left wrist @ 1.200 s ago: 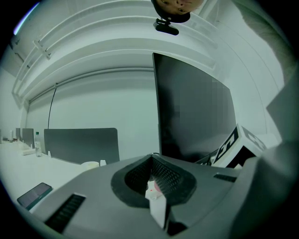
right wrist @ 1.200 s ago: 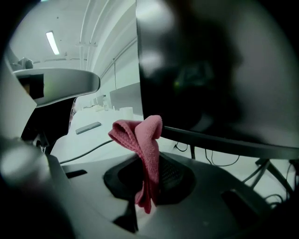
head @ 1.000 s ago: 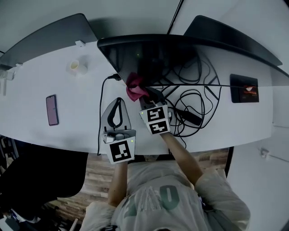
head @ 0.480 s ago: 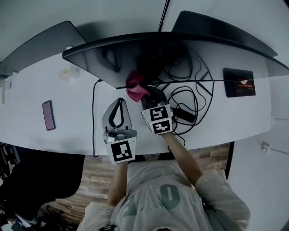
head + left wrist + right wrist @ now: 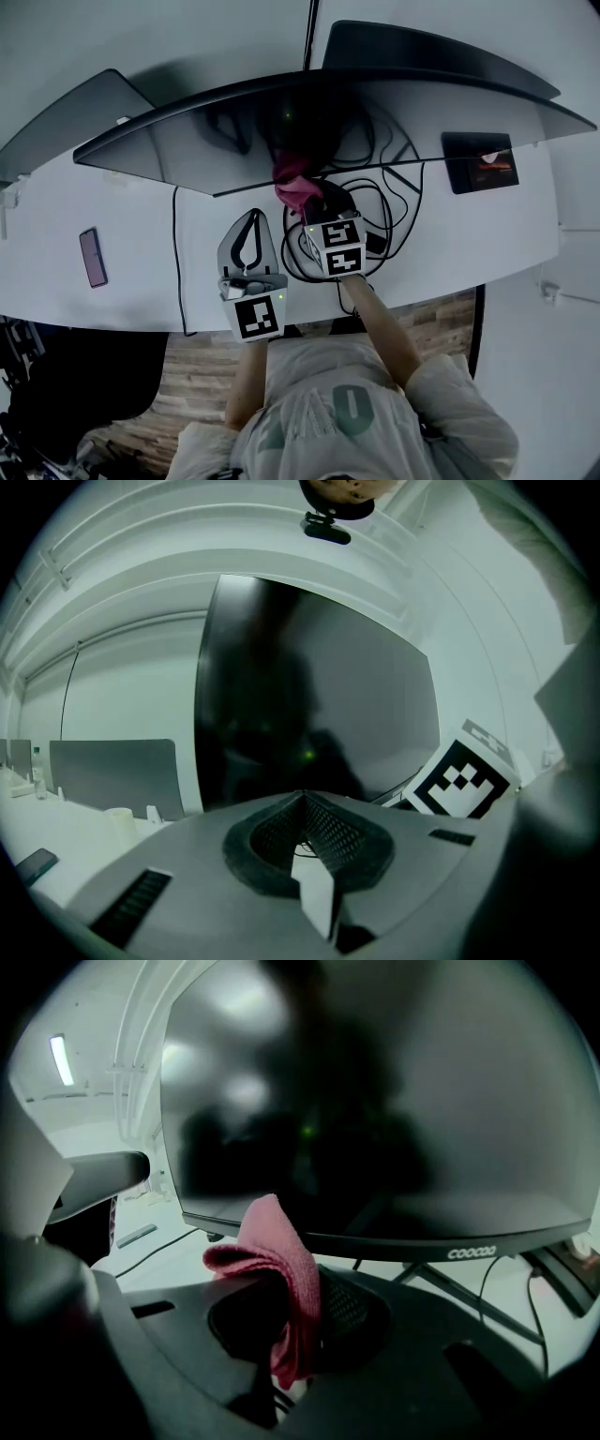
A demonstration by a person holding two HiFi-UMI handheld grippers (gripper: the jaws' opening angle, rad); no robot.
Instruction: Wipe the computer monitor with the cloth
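Wide dark monitor point(image 5: 309, 122) at the far side of the white desk point(image 5: 112, 281), its screen facing the person. No wiped track shows on the glass, so the wiping appears to be at an early stage, with the left and right spans judged yet to be covered. Right gripper point(image 5: 317, 199), jaws clamped on the pink cloth point(image 5: 295, 183), which bunches up past the jaw tips at the screen's lower edge near its middle; contact with the glass cannot be confirmed. Left gripper point(image 5: 248, 234), jaws together and empty, nearer and to the left.
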